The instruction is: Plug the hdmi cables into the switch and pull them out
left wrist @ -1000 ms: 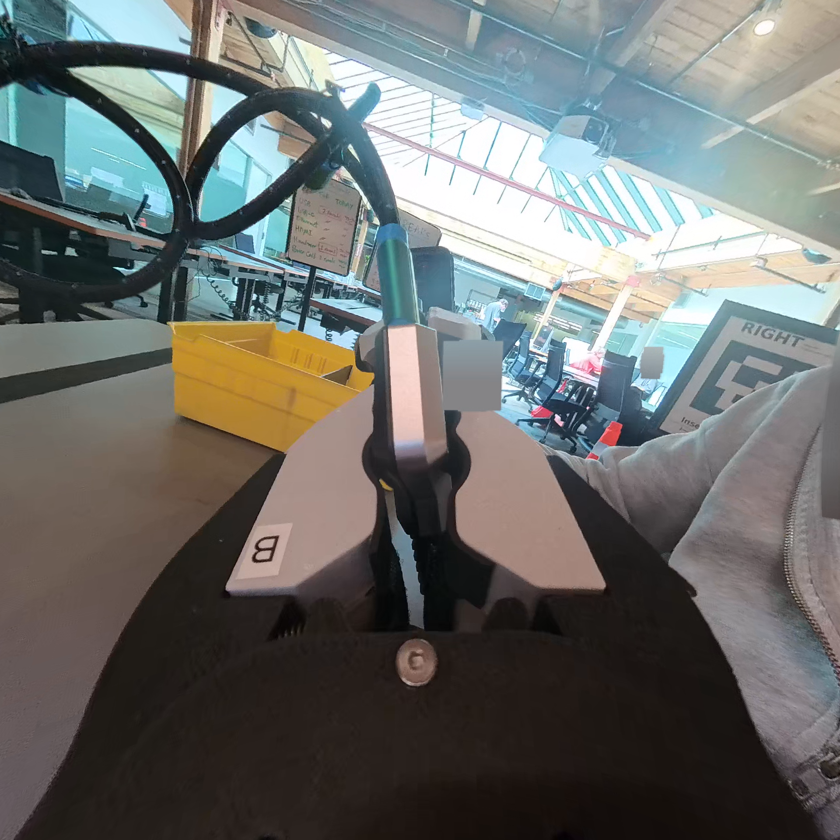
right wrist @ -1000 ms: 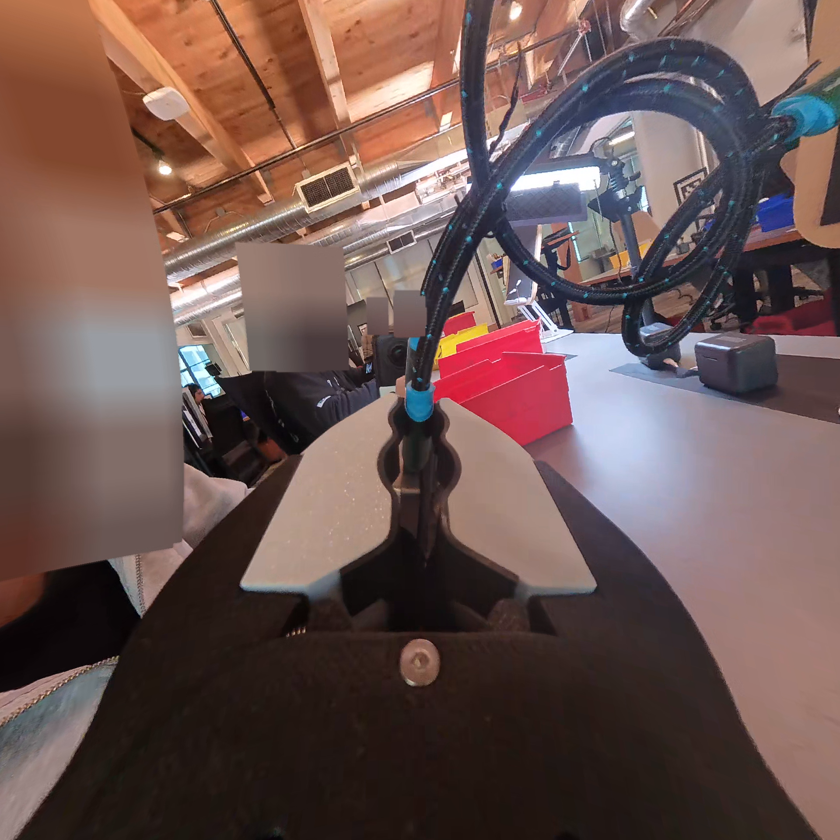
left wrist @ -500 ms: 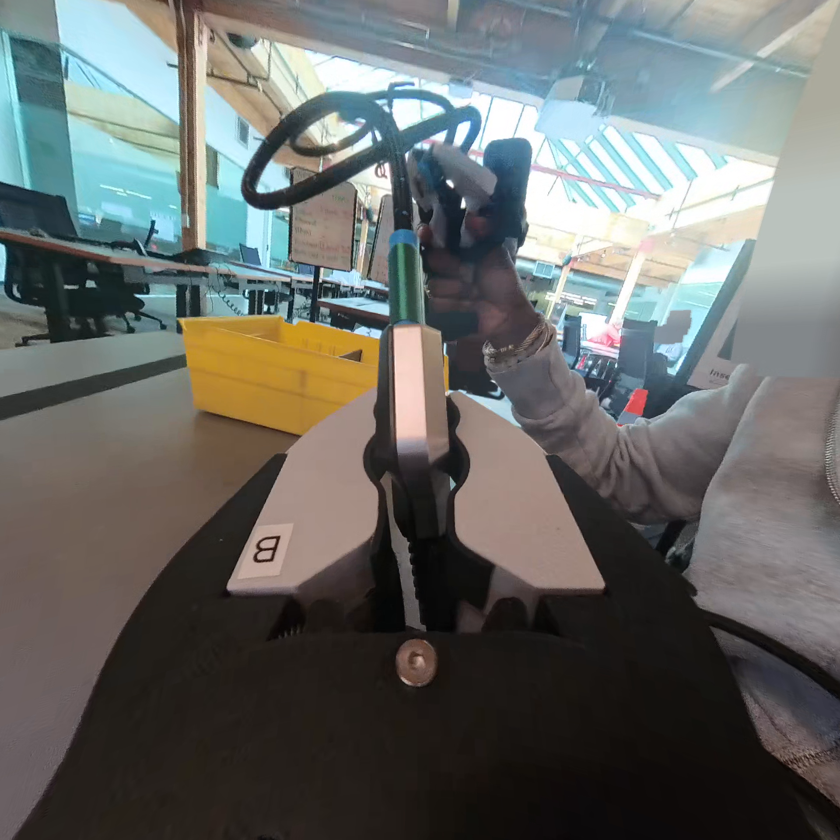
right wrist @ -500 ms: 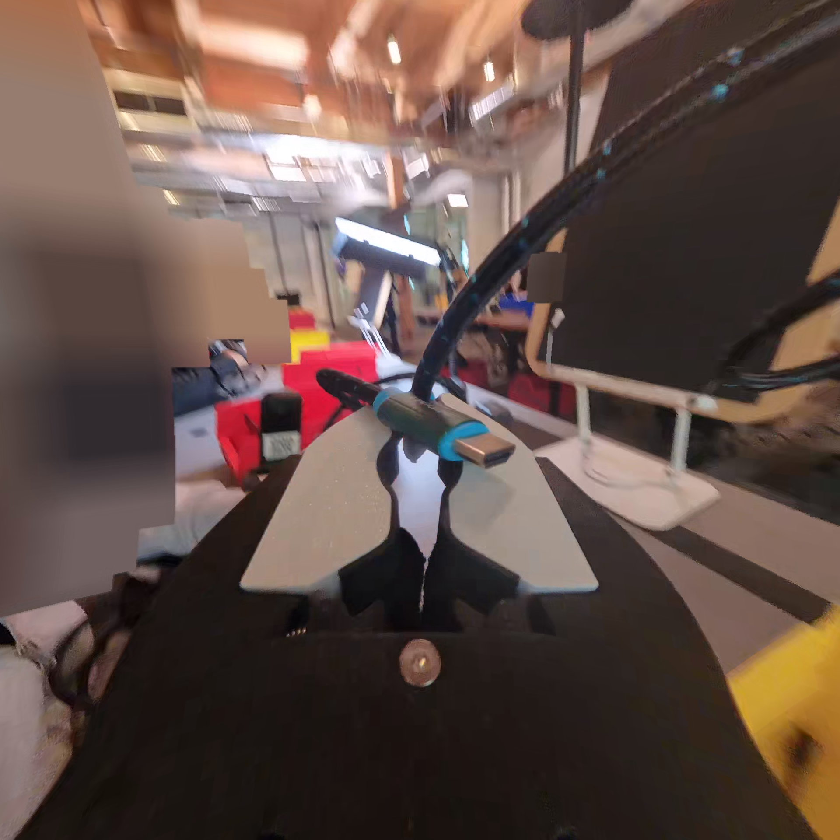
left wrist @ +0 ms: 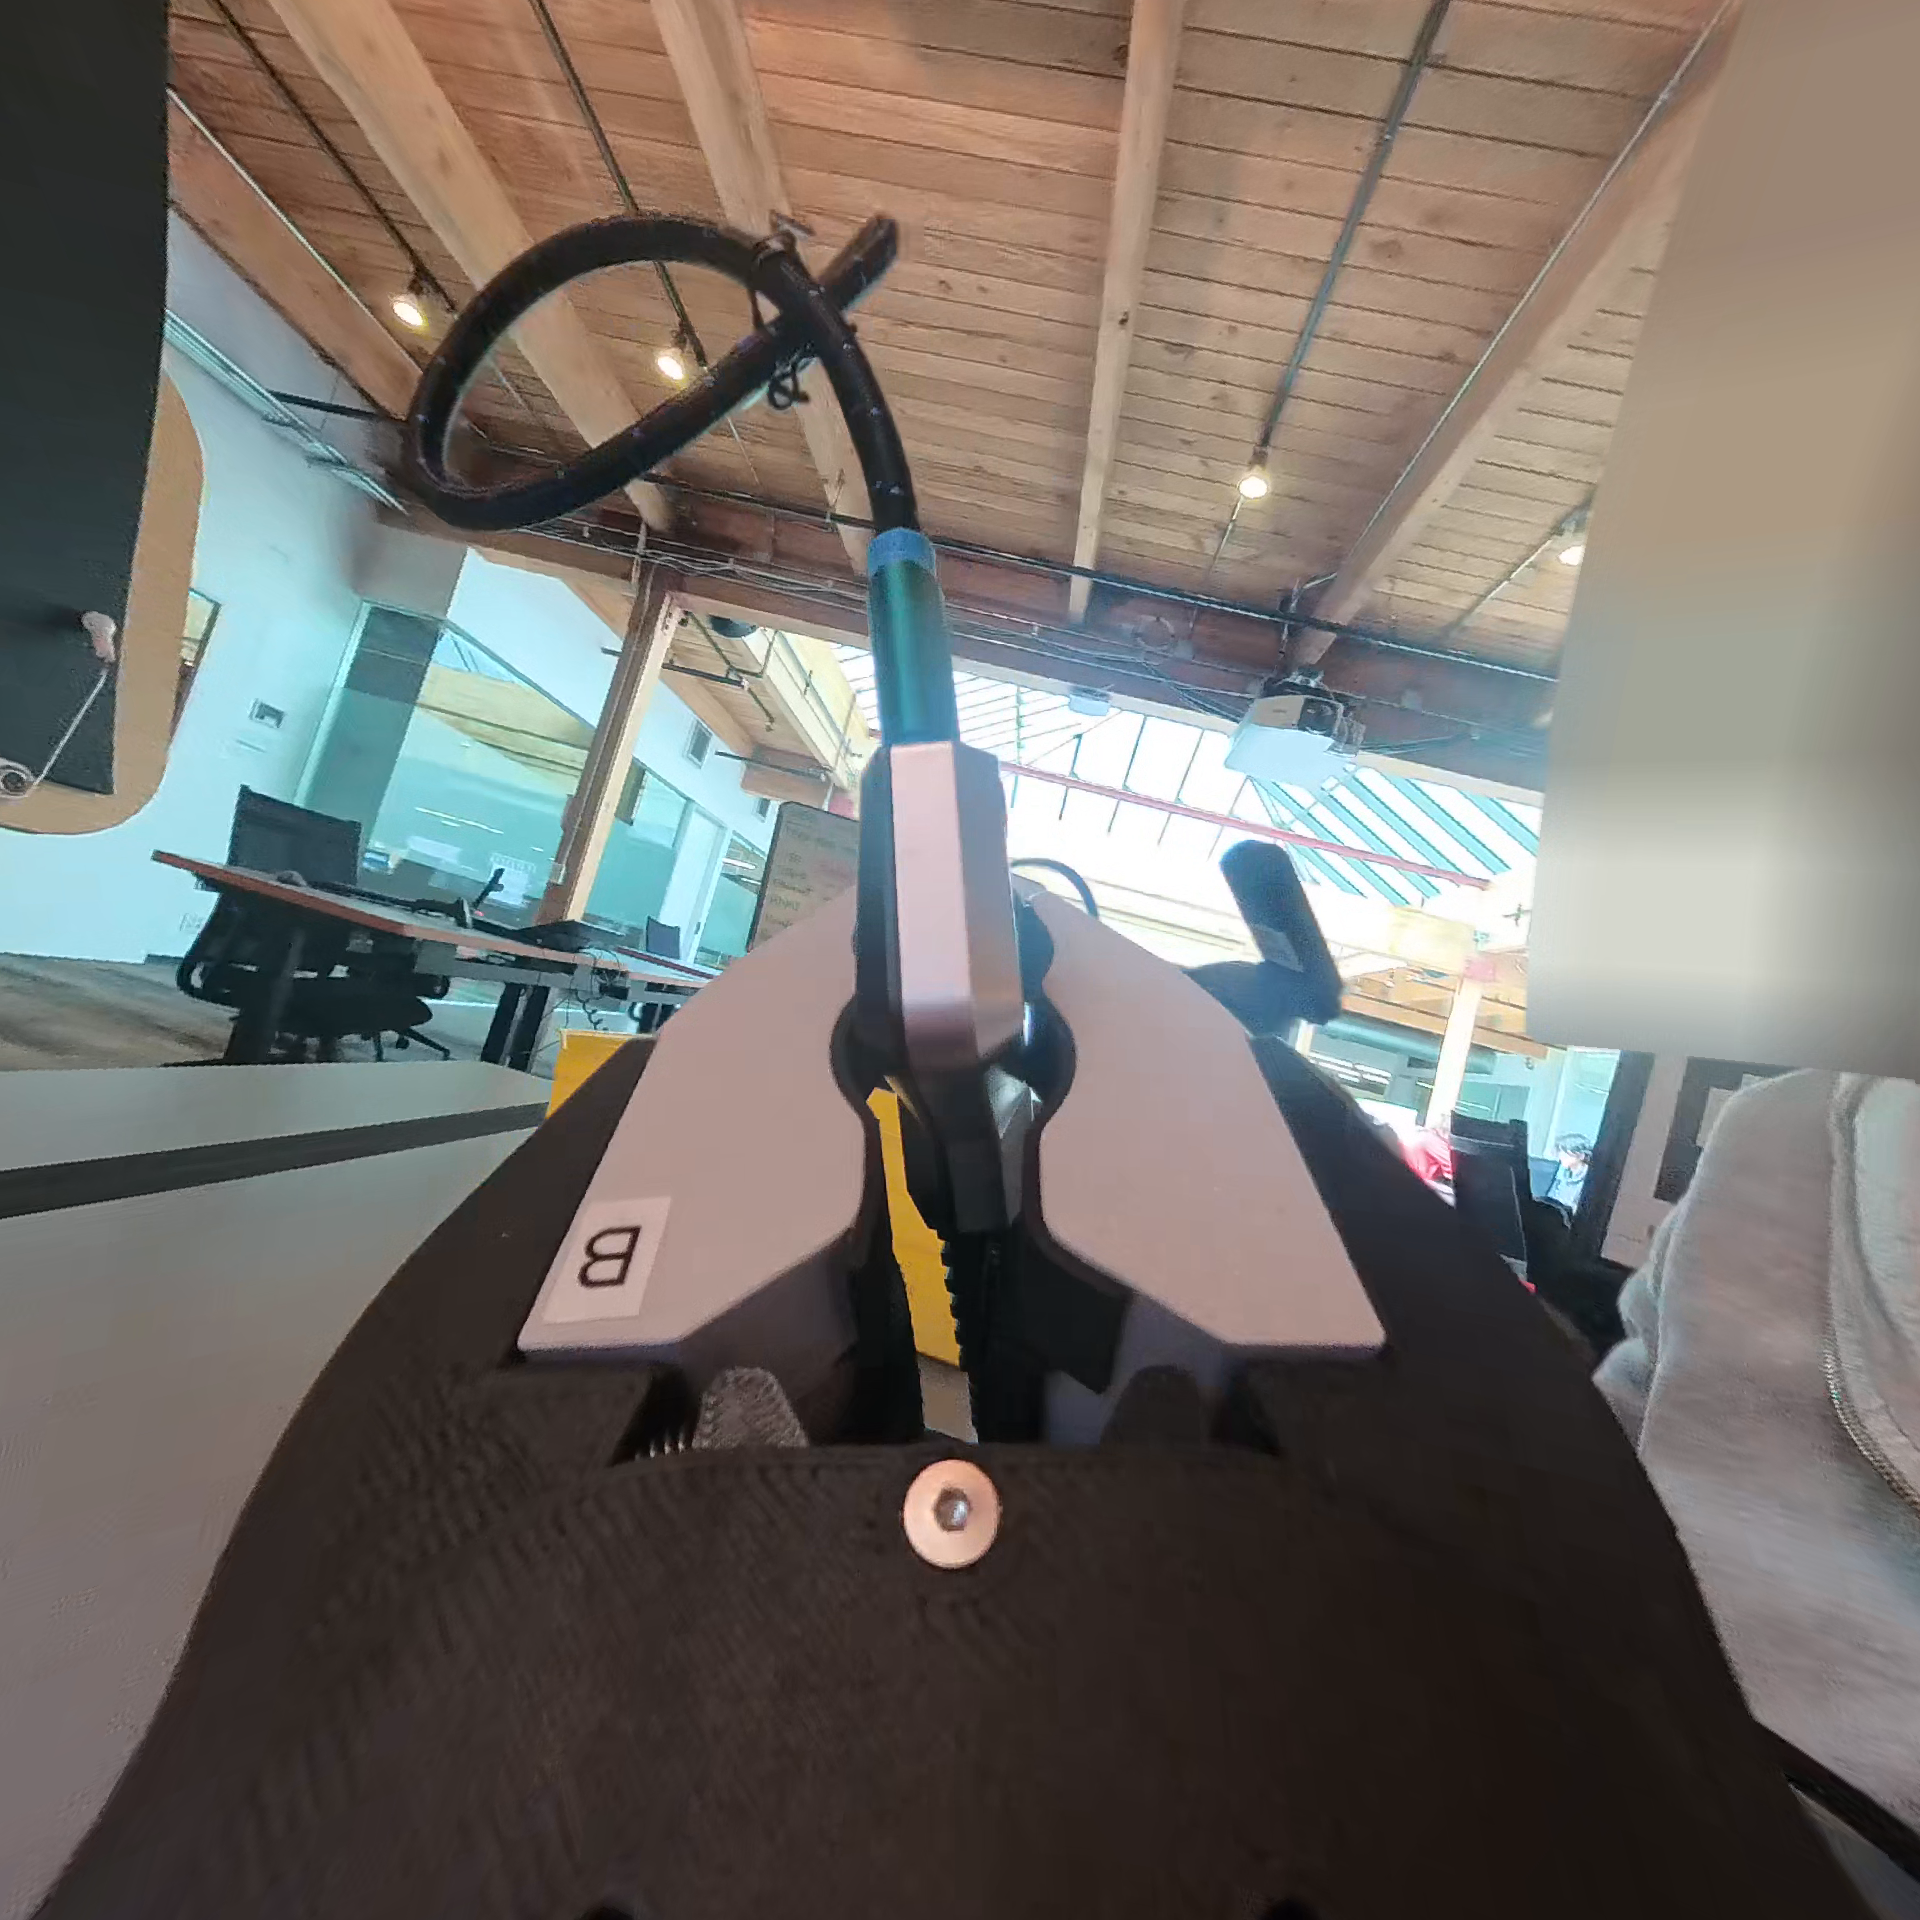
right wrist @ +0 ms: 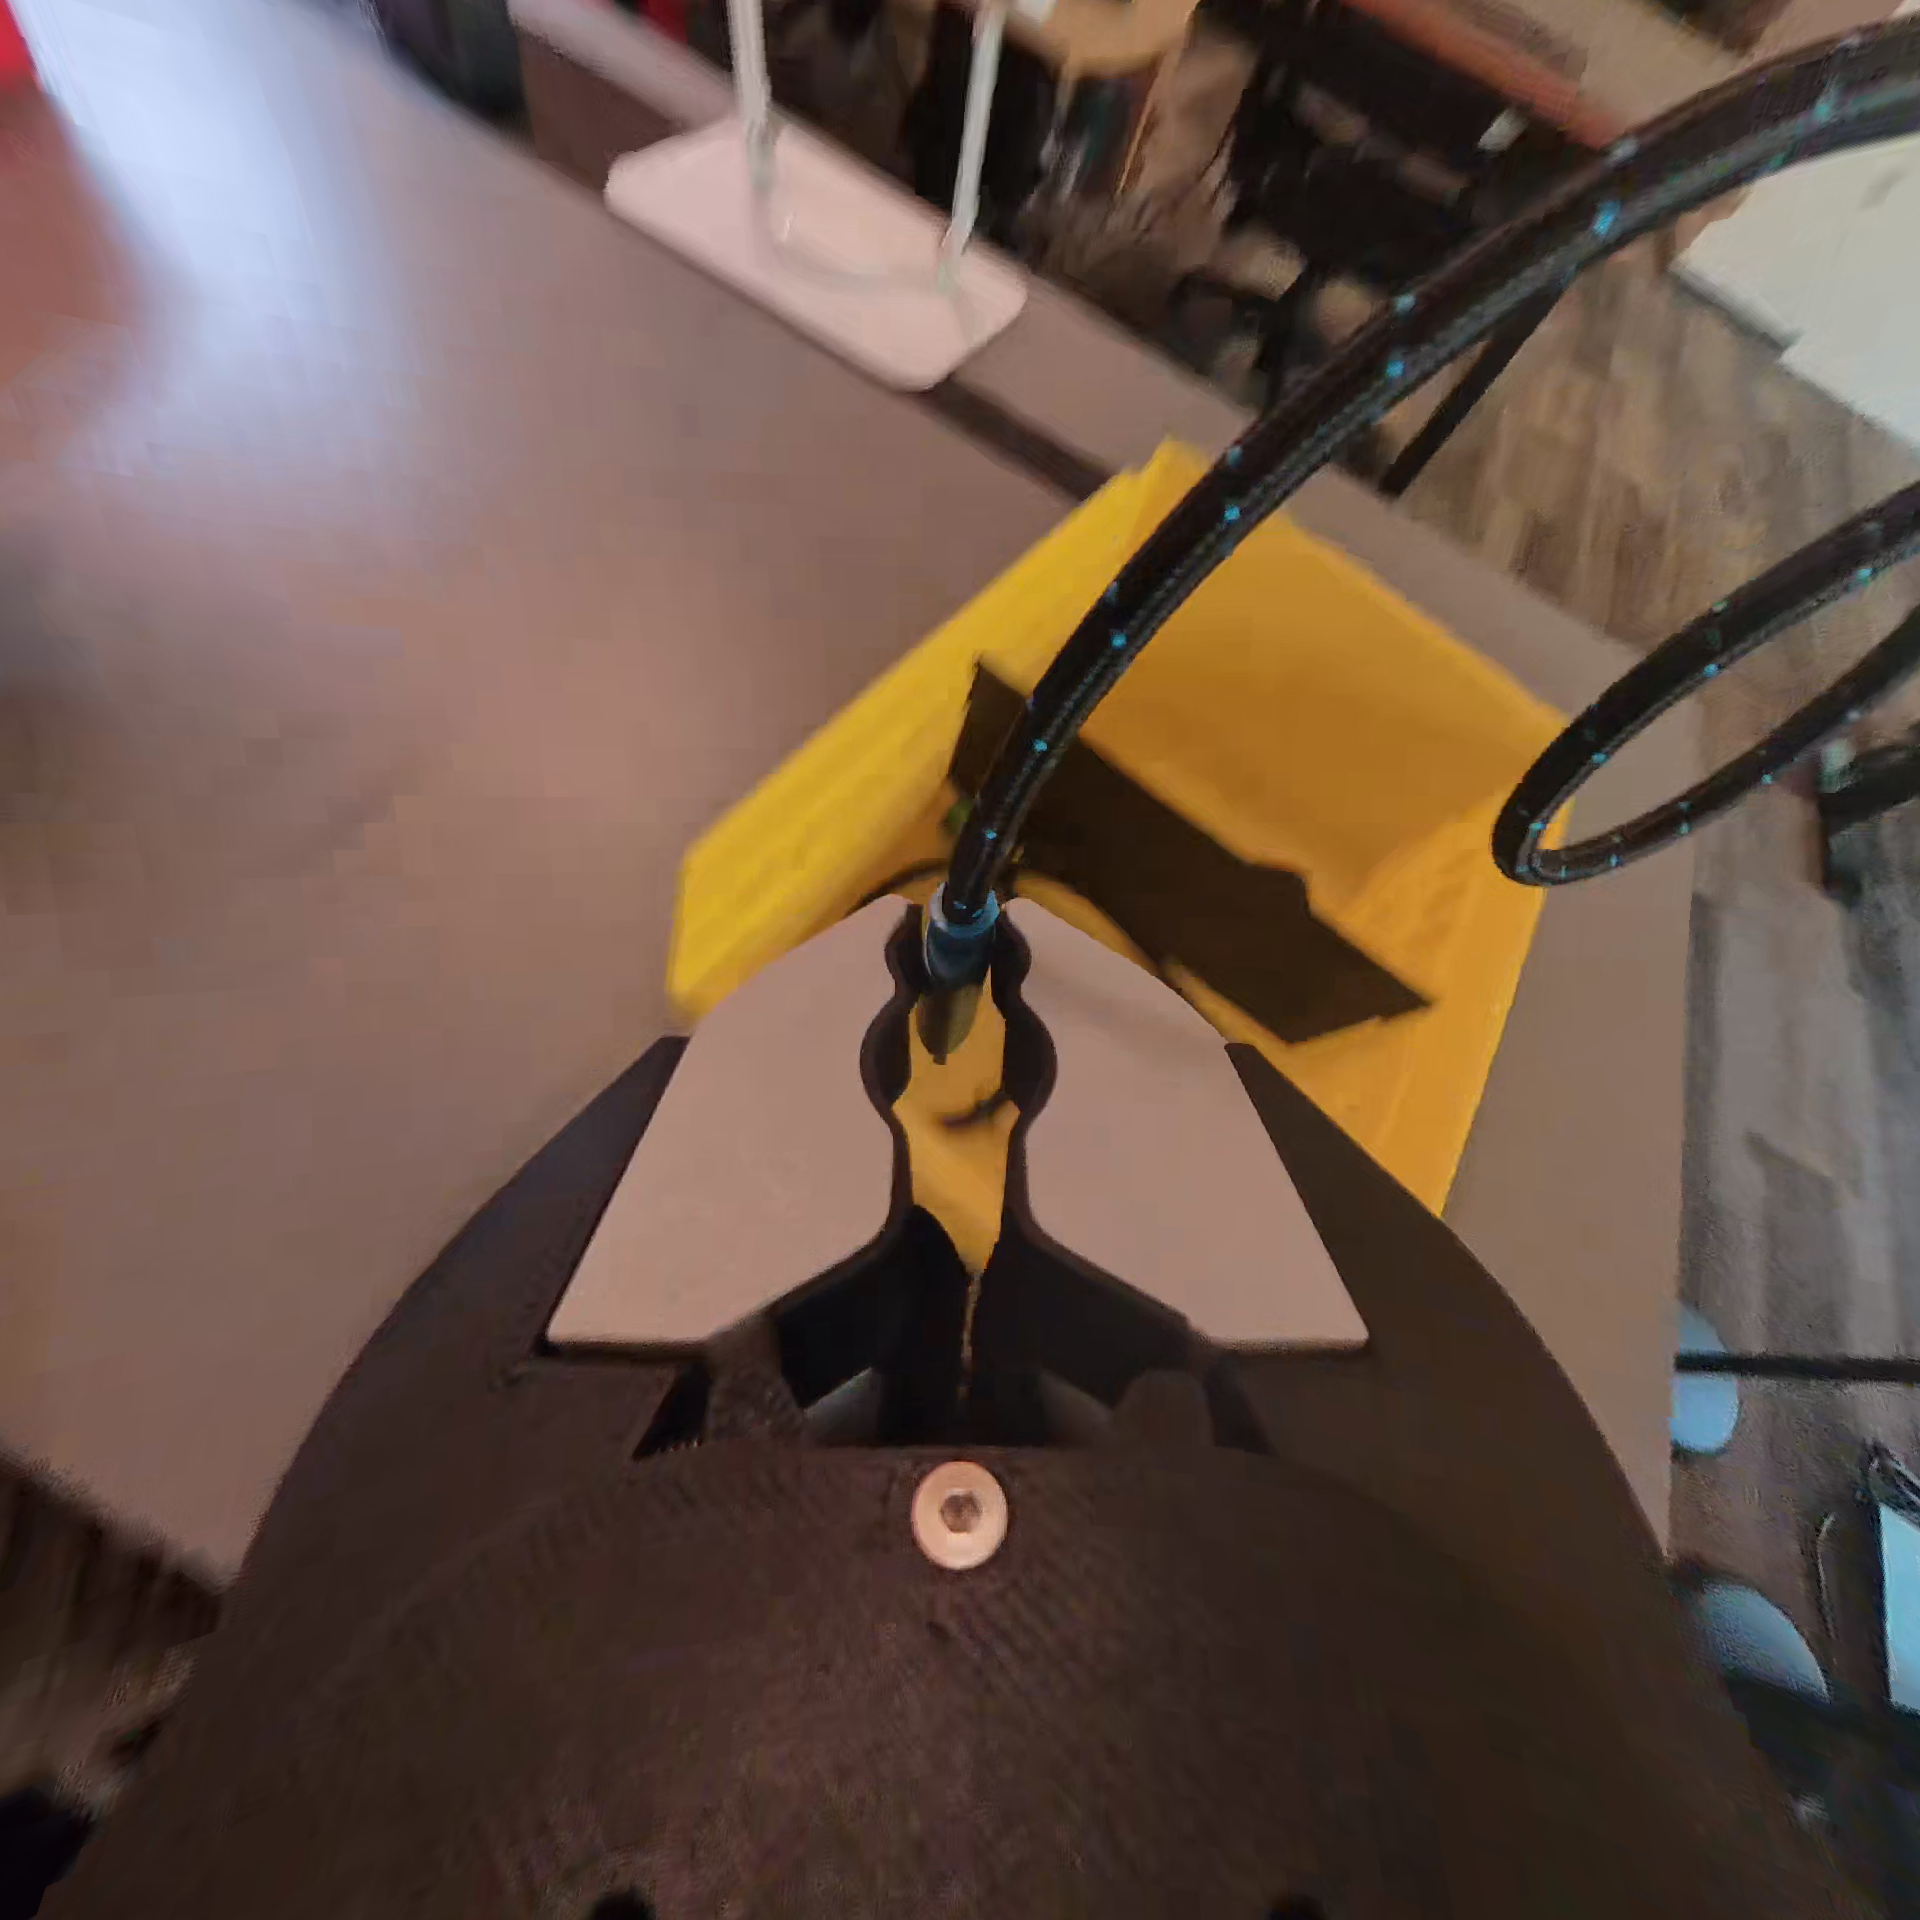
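Observation:
In the left wrist view my left gripper (left wrist: 940, 920) is shut on a silver HDMI switch (left wrist: 940, 883) and holds it upright above the table. A teal HDMI plug (left wrist: 912, 665) sits in the switch's top end. Its black braided cable (left wrist: 520, 499) loops up toward the ceiling. In the right wrist view my right gripper (right wrist: 956, 935) is shut on a second HDMI plug with a blue collar (right wrist: 956, 966). The plug's metal end points back toward the camera. Its black braided cable (right wrist: 1247, 447) arcs up to the right. This gripper hangs over a yellow bin (right wrist: 831, 810).
The yellow bin holds a black divider (right wrist: 1195, 894) and stands on a grey table (right wrist: 416, 623). A white stand base (right wrist: 831, 260) sits at the table's far edge. In the left wrist view a grey sleeve (left wrist: 1766, 1351) is at the right and the bin (left wrist: 582, 1060) is just behind the fingers.
The right gripper swung down from the ceiling to over the yellow bin. Its plug shifted in the grasp, from lying across the fingertips to standing between them. The left gripper tilted upward, still holding the switch.

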`<state>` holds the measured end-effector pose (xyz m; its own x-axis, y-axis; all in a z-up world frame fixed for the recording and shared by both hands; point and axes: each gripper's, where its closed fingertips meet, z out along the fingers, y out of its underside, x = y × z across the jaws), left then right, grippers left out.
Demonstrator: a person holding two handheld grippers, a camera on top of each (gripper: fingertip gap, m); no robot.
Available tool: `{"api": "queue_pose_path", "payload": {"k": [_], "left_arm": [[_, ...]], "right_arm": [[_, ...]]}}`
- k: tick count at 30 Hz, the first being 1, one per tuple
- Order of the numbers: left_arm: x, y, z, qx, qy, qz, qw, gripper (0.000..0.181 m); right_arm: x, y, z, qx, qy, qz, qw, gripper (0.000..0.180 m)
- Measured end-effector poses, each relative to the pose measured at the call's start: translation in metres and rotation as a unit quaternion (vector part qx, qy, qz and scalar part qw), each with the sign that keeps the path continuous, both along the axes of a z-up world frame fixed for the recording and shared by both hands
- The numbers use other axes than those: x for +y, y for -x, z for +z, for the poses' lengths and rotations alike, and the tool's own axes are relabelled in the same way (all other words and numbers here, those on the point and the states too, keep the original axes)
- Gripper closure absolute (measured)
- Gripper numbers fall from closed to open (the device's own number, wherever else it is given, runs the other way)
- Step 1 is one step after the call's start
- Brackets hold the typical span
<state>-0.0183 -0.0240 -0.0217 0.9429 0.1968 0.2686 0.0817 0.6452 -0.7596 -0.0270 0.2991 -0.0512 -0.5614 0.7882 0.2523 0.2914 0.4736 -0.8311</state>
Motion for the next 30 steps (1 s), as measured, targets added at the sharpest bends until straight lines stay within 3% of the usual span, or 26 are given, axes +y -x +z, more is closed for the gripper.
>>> {"api": "queue_pose_path", "payload": {"k": [2, 6, 9, 13, 18, 22, 26, 30], "left_arm": [[0.002, 0.001, -0.001, -0.002, 0.005, 0.001, 1.0, 0.159], [0.013, -0.006, -0.005, 0.021, 0.044, -0.003, 0.999, 0.159], [0.023, -0.013, -0.008, 0.043, 0.075, -0.007, 0.996, 0.159], [0.028, -0.015, -0.01, 0.049, 0.086, -0.015, 0.995, 0.159], [0.025, -0.013, -0.01, 0.043, 0.081, -0.009, 0.996, 0.159], [0.025, -0.013, -0.009, 0.044, 0.082, -0.01, 0.996, 0.159], [0.027, -0.015, -0.01, 0.047, 0.088, -0.015, 0.995, 0.159], [0.029, -0.015, -0.011, 0.047, 0.091, -0.021, 0.995, 0.159]], "right_arm": [[0.003, -0.032, -0.017, -0.055, -0.022, 0.036, 0.998, 0.167], [-0.001, -0.092, -0.03, -0.129, -0.052, 0.193, 0.971, 0.166], [-0.001, -0.1, -0.013, -0.142, -0.011, 0.259, 0.955, 0.168], [0.008, -0.101, -0.016, -0.231, 0.015, 0.325, 0.917, 0.167], [0.026, -0.085, -0.012, -0.339, 0.1, 0.365, 0.861, 0.168], [0.048, -0.054, -0.01, -0.406, 0.187, 0.331, 0.831, 0.168], [0.066, -0.03, -0.015, -0.442, 0.27, 0.273, 0.811, 0.167], [0.077, -0.034, -0.01, -0.414, 0.307, 0.287, 0.808, 0.168]]}}
